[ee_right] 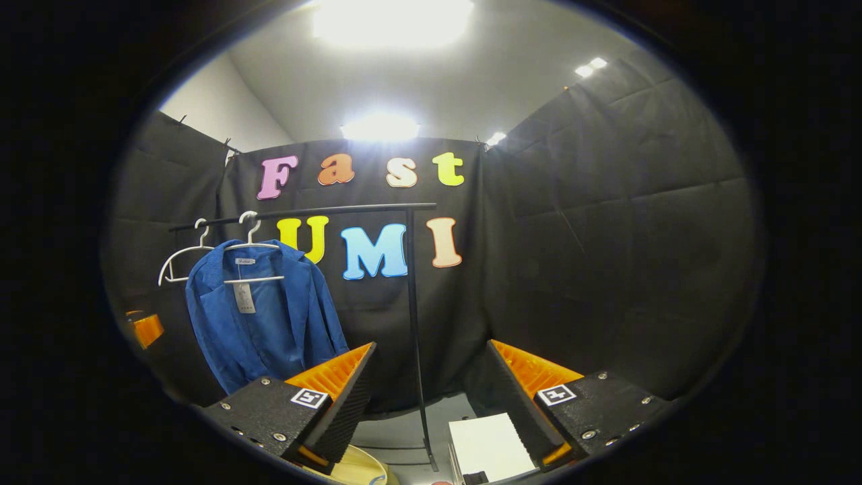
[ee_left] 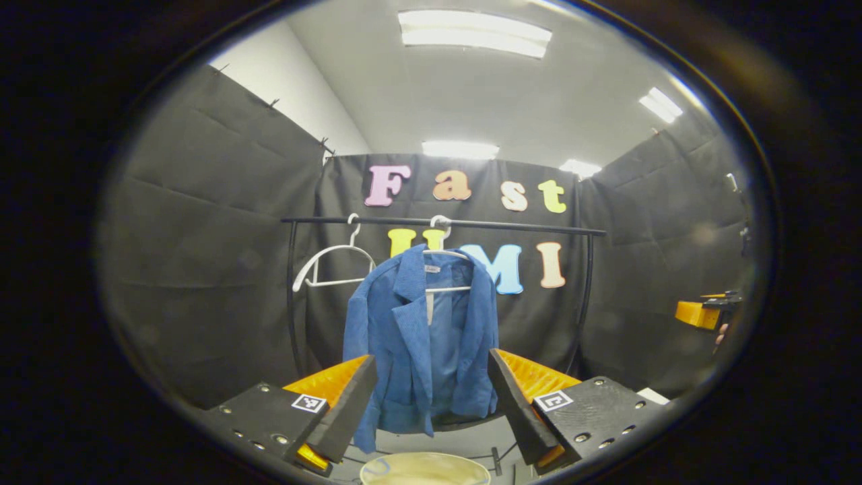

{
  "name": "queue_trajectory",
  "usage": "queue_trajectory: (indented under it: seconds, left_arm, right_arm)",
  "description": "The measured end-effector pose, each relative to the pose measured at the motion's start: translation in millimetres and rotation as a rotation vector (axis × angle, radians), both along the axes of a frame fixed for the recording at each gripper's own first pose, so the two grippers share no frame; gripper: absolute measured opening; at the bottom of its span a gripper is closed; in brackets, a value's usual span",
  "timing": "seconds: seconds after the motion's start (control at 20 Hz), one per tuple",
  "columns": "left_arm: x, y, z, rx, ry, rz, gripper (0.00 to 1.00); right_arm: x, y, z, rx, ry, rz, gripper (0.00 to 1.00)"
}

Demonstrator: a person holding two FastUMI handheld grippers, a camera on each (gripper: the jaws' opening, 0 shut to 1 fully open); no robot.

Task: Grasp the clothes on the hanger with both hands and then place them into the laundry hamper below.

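So the blue jacket (ee_left: 421, 337) hangs on a white hanger (ee_left: 441, 259) from the black rail (ee_left: 444, 223) at the far side of the booth, collar up, lapels falling open, one cuff folded back near the hem, well clear of both tools. Left of it on the same rail sits a second hanger (ee_left: 330, 266), bare and tilted. In the left gripper view the jacket is dead ahead, framed between the two fingers of the left gripper (ee_left: 431, 411), and right below, at the near edge, curves the pale rim of the hamper (ee_left: 424, 469). Off at the far right of that view the other tool pokes in, with fingertips of the hand (ee_left: 720, 337) holding it. Over in the right gripper view the jacket (ee_right: 262, 316) hangs off to the left, showing a small tag inside the neck, while the rail's right upright post (ee_right: 414, 323) runs down the middle; a white box (ee_right: 490, 446) lies on the floor near the right finger, and a sliver of the hamper (ee_right: 357, 468) shows at the bottom. The right gripper (ee_right: 431, 404) points level at the back wall, fingers spread wide, gripping nothing. The left gripper also has its fingers wide apart, aimed level at the jacket, not touching it.
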State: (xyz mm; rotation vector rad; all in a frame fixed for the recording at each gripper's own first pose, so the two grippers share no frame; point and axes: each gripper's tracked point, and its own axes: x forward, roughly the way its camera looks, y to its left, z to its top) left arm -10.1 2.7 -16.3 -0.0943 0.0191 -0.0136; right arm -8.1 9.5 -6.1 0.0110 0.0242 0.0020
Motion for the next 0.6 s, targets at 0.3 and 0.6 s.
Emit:
queue_trajectory:
  seconds: [0.3, 0.6]
  left_arm:
    - [-2, 12, -5, -0.031, 0.012, 0.019, 0.95]
    - [-11, 31, -9, -0.048, 0.032, 0.057, 0.95]
  right_arm:
    - [2, 23, 0, 0.013, 0.009, 0.041, 0.97]
    - [10, 66, 9, 0.007, 0.019, 0.129, 0.97]
